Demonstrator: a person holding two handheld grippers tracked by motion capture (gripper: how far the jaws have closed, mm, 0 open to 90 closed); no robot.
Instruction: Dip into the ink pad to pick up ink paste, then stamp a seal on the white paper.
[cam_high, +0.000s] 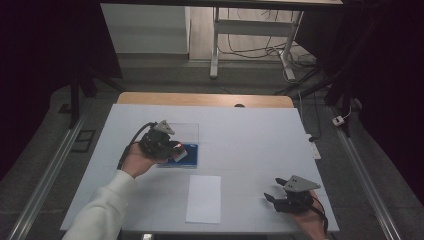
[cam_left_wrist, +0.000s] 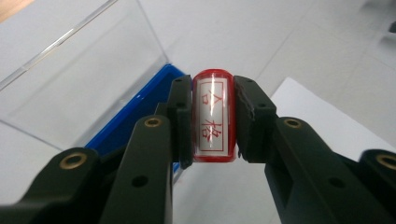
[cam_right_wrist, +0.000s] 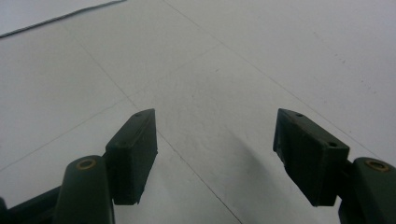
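The right gripper (cam_high: 274, 199) rests low near the front right corner of the desk (cam_high: 250, 135), held in a hand that comes in from the front edge. In the right gripper view its two black jaws stand wide apart with nothing between them, and bare white desk surface shows in the gap.

Just to its left, close to the front edge and near the middle of the desk, a white sheet of paper (cam_high: 204, 198) lies flat, with its long sides running front to back.

Farther back and toward the left side of the desk, the left gripper (cam_left_wrist: 214, 116) is held by a hand in a white sleeve (cam_high: 102, 210). Its jaws are closed tight on a small red stamp (cam_left_wrist: 213, 116), one pad pressing each side. In the left gripper view the stamp stands upright between the pads, its white face turned to the camera and bearing red characters.

Right behind and below the stamp is a blue ink pad (cam_high: 189, 154), in the base of a clear plastic case. The clear lid (cam_left_wrist: 79, 79) of the case stands open, tilted up behind the blue base. The corner of the white sheet shows at the right of the left gripper view.
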